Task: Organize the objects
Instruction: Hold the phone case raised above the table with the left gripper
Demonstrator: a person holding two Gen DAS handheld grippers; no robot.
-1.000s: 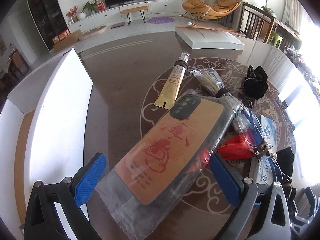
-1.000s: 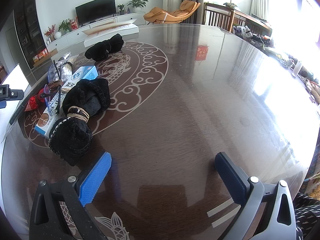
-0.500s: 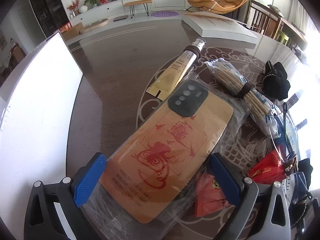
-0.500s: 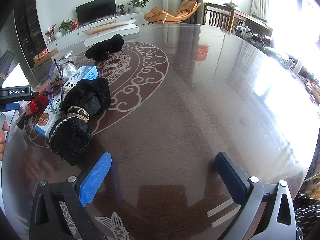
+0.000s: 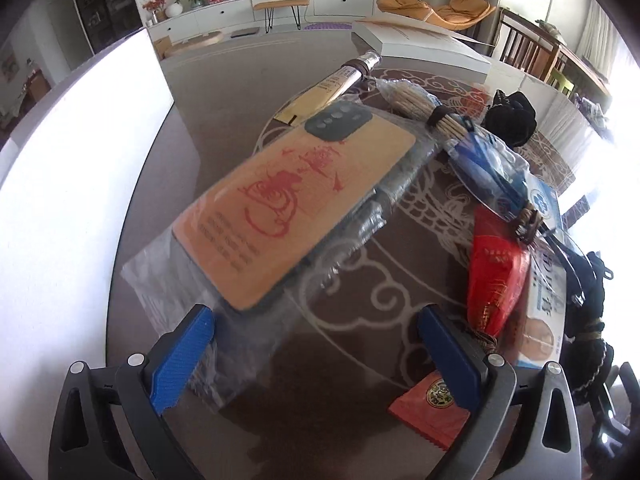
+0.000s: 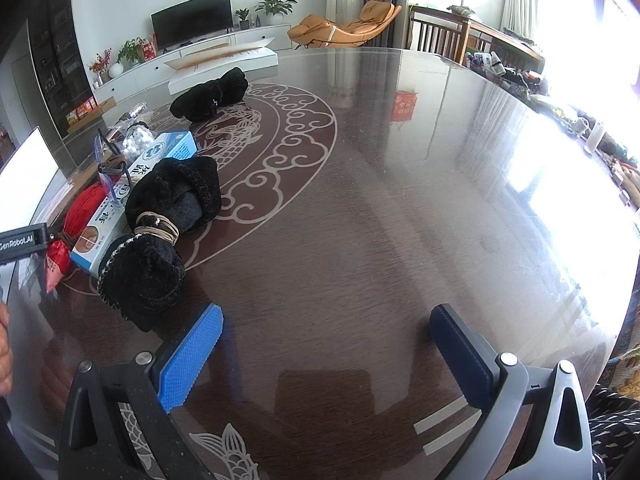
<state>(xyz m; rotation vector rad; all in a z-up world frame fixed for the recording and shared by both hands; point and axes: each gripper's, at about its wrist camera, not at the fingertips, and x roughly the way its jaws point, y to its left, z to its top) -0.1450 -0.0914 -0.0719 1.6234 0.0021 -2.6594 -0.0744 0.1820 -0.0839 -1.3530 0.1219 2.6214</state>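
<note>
Your left gripper [image 5: 316,344] is spread wide, its blue pads apart over the table [image 5: 248,80] and grasping nothing; the clear plastic sleeve [image 5: 172,292] of the phone case [image 5: 296,208] reaches down toward the left pad, though you cannot tell from this view whether the two touch; the orange case, printed in red, lies slanted from near left to far right, its dark camera block at the far end. Just beyond it lies a gold tube [image 5: 328,88], and to the right of that a banded bundle of sticks [image 5: 424,108]; a red pouch [image 5: 494,272] sits near right against a blue and white box [image 5: 548,296], with a small red packet [image 5: 432,408] just beside your right pad; a tall white panel [image 5: 72,184] stands along the left.

Your right gripper [image 6: 326,344] is likewise released, jaws wide over bare glossy tabletop [image 6: 400,220], holding nothing; a black cloth bundle [image 6: 160,240] bound with bands lies near left, touching the box [image 6: 136,192]; a second black bundle [image 6: 212,94] rests farther off, well apart from your pads.
</note>
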